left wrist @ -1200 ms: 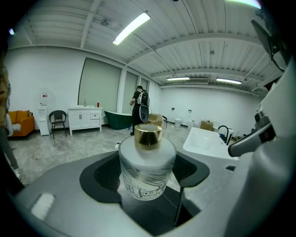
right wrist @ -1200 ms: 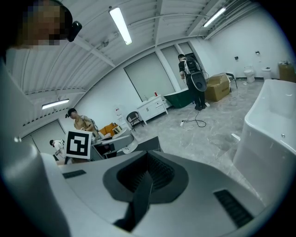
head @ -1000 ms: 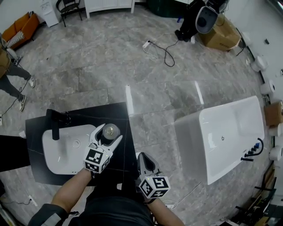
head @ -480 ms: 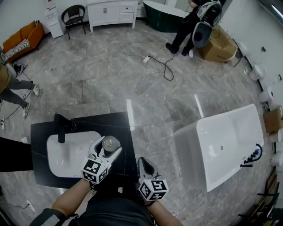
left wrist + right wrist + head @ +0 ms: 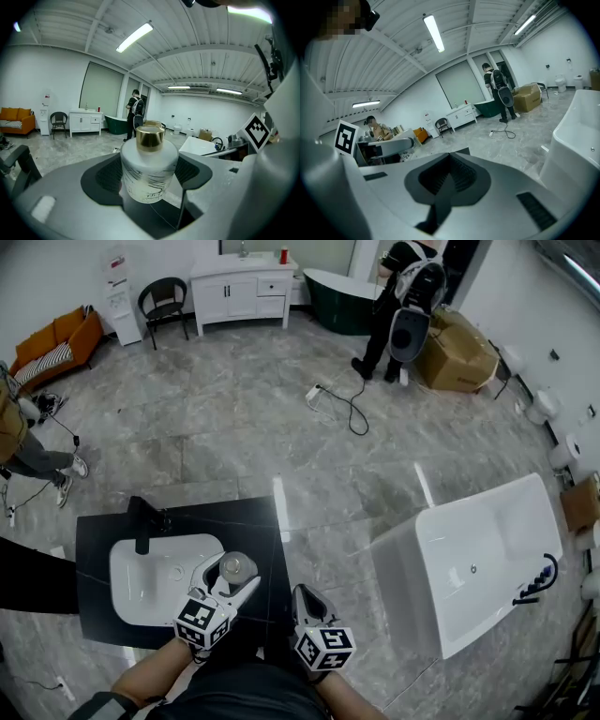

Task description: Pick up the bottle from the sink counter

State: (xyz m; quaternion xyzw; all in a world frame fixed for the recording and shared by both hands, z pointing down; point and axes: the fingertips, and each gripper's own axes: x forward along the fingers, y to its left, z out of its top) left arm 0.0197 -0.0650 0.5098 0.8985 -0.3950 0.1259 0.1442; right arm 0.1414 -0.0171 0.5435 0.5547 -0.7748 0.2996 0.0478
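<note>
Far left of frame: a person stands at the edge and an orange sofa sits in the upper left corner. A black chair and a white cabinet line the far wall. Lower left: the black sink counter, with a white basin set into it and a black faucet at the basin's far rim. Right of the basin, over the counter's right half, is the bottle. It is squat, with a frosted white body and a gold cap, and it stands upright. The left gripper reaches in from the lower edge, its jaws closed on the bottle, one dark pad against each side of the body. No view shows whether the bottle's base touches the counter. Lower centre: the right gripper is just off the counter's right edge, its jaws together with nothing between them. A cable lies on the grey stone floor in the upper centre. Beyond it is a dark green tub, with a person carrying a backpack beside it and a cardboard box to their right. Right of frame: a white bathtub stands well apart from the counter.
</note>
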